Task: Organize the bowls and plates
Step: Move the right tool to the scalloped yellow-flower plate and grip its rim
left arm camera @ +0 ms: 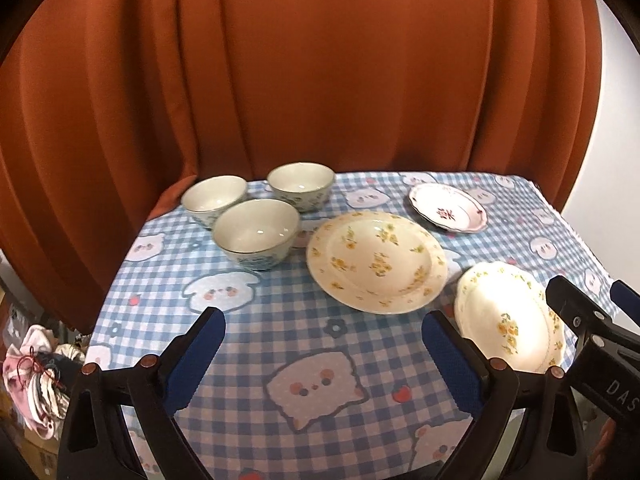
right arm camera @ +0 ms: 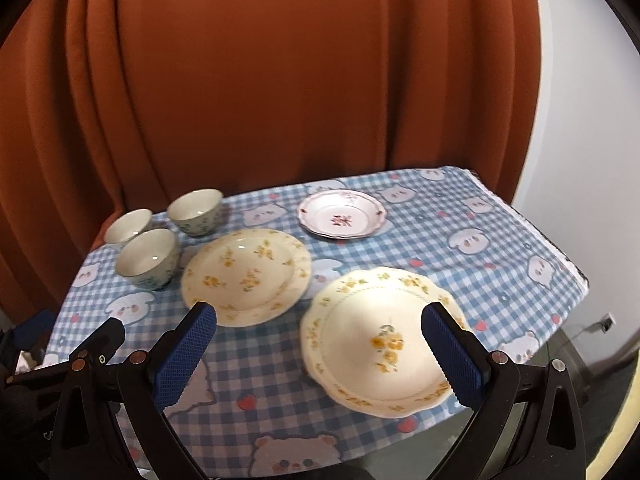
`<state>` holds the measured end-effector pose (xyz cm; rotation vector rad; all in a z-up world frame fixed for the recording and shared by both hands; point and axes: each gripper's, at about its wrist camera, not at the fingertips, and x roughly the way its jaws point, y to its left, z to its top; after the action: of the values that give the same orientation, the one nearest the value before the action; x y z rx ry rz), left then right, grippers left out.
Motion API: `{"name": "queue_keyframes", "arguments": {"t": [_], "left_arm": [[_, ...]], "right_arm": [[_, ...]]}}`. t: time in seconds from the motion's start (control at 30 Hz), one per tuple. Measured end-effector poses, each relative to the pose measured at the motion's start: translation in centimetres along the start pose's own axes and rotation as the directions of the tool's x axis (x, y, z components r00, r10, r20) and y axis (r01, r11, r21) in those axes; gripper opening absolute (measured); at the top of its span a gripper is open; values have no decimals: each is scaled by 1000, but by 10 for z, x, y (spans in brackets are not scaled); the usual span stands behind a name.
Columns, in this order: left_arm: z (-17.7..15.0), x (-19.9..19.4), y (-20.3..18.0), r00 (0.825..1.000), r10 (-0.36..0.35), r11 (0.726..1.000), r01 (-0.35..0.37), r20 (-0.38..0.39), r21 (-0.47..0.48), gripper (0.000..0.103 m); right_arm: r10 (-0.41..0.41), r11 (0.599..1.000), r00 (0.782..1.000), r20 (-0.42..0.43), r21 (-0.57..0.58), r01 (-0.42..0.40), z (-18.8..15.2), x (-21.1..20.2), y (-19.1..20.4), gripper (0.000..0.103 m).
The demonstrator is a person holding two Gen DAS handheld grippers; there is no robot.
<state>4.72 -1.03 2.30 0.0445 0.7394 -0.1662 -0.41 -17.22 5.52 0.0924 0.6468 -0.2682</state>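
Three green-patterned bowls stand close together at the table's far left: one nearest (left arm camera: pixel 256 234) (right arm camera: pixel 148 257), one behind left (left arm camera: pixel 214 199) (right arm camera: pixel 128 225), one behind right (left arm camera: pixel 301 186) (right arm camera: pixel 195 211). A round yellow-flowered plate (left arm camera: pixel 376 261) (right arm camera: pixel 245 275) lies mid-table. A scalloped yellow-flowered plate (left arm camera: pixel 510 316) (right arm camera: pixel 380 340) lies near the right front edge. A small pink-flowered dish (left arm camera: pixel 448 207) (right arm camera: pixel 342 219) sits at the back. My left gripper (left arm camera: pixel 323 326) is open above bare cloth. My right gripper (right arm camera: pixel 318 320) is open, hovering over the scalloped plate's left rim.
A blue checked cloth with bear prints (left arm camera: pixel 312 384) (right arm camera: pixel 480 248) covers the table. Rust-coloured curtains (left arm camera: pixel 320 80) hang right behind it. A white wall (right arm camera: pixel 580 160) is on the right. Bundled fabric (left arm camera: pixel 32 376) lies below the table's left side. The right gripper's body (left arm camera: pixel 592 328) shows at the left view's edge.
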Motion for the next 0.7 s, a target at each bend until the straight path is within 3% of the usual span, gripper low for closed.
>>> {"name": "queue_keyframes", "arguments": {"t": [0.4,0.7], "left_arm": [[8,58,-79,993,21,999,-25,-112,-27,94],[2,107,-136,973,47,996,-64,-228,-69,90]], "right_arm": [[4,1000,996,-87,-30,-6,6,66,-71,103],[32,995,984,-176,-84,-48,13,128,-128,100]]}}
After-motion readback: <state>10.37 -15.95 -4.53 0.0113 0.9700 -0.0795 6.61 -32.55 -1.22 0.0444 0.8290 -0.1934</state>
